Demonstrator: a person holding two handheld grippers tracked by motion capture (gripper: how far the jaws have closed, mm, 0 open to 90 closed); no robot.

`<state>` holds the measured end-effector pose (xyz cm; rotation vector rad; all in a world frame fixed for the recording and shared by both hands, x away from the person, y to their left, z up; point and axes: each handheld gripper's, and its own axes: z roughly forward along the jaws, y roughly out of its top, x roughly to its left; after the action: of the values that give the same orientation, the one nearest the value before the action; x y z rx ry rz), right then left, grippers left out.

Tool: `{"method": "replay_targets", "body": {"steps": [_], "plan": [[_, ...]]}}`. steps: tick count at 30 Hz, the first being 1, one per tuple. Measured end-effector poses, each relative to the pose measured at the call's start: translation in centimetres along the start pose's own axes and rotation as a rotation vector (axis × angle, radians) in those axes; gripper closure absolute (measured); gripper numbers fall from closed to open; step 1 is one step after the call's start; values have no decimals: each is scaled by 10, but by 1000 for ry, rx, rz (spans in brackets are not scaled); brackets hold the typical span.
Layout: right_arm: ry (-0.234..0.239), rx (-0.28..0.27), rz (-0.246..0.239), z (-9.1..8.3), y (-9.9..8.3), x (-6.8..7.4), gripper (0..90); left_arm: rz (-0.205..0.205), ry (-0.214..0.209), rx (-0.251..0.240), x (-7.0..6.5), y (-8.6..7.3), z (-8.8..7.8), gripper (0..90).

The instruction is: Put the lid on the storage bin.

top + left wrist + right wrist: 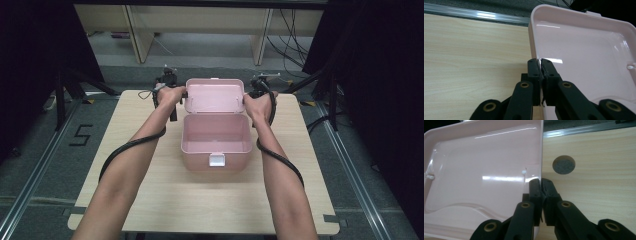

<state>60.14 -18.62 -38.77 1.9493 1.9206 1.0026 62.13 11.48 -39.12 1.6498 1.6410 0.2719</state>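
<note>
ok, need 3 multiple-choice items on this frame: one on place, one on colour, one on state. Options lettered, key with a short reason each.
1. Where does the left claw grip the pink box's lid?
A. its side rim
B. the front latch
C. the box floor

2. What colour is the latch on the front of the box?
A. black
B. white
C. green

3. How does the lid stand?
A. shut flat
C. taken off, lying on the table
B. open, tipped back behind the box

Key:
1 A, the left gripper view shows the jaws pinched on the lid's edge.
2 B, the high view shows a white tab on the pink front wall.
3 B, the high view shows the lid raised, its inside facing the camera, with the right claw on the other rim.
</note>
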Motion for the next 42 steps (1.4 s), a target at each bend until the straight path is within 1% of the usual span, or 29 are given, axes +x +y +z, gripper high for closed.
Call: {"method": "replay_targets", "body": {"steps": [2,3,4,5,6,7,11,14,15,16,17,18,19,20,22,24,25,26,27,29,30,31,36,38,40,42], "plan": [[-8,-2,1,0,0,0,883,-3,-2,-7,-1,1,-1,869],[2,-4,1,-1,0,0,883,2,-9,-14,-1,1,0,870],[0,-4,-2,-1,1,-1,883,12,-17,-22,0,2,0,871],[-3,-11,-9,-1,1,-1,883,41,-30,-33,2,3,1,871],[-5,-7,0,-1,1,-1,883,5,-12,-25,0,2,0,873],[0,-13,-9,-1,1,-1,883,-5,-5,-21,-2,2,-1,874],[1,-15,-4,-3,2,0,884,-4,-8,-34,-3,3,-3,876],[-1,-22,-14,-4,2,0,884,-1,-9,-44,-3,4,-4,878],[1,-21,-9,-5,2,1,884,0,-10,-46,-3,4,-4,878],[-9,-23,-20,-5,3,0,885,2,-12,-52,-4,4,-5,879],[2,-17,22,-6,2,3,885,6,-12,-56,-4,5,-5,879],[-2,-27,0,-6,3,2,885,6,-14,-57,-4,5,-5,879],[2,-31,-6,-6,3,1,885,8,-16,-62,-4,5,-6,879],[-1,-38,-27,-6,3,0,885,9,-16,-65,-4,5,-6,879],[-3,-42,-29,-7,4,1,885,12,-21,-66,-4,6,-6,879],[-3,-44,-45,-7,4,0,886,16,-23,-74,-4,6,-6,879],[-2,-46,-62,-7,5,-1,885,16,-22,-80,-4,6,-6,879],[-3,-46,-35,-7,4,1,886,20,-27,-85,-4,6,-6,879],[-9,-46,-52,-8,5,0,886,19,-29,-89,-4,5,-6,879],[-1,-48,-40,-8,5,1,886,22,-34,-91,-3,5,-7,879],[-1,-49,-42,-8,5,1,885,25,-35,-92,-3,5,-7,879],[-8,-62,-63,-7,4,0,886,27,-37,-94,-3,5,-7,879],[-7,-66,-61,-9,5,1,886,30,-44,-108,-3,5,-8,879],[-9,-75,-80,-9,5,1,886,31,-45,-119,-4,6,-9,879],[-11,-77,-80,-10,5,1,886,35,-47,-123,-4,6,-9,880],[-11,-75,-93,-10,5,0,887,40,-47,-129,-5,6,-10,880]]}}
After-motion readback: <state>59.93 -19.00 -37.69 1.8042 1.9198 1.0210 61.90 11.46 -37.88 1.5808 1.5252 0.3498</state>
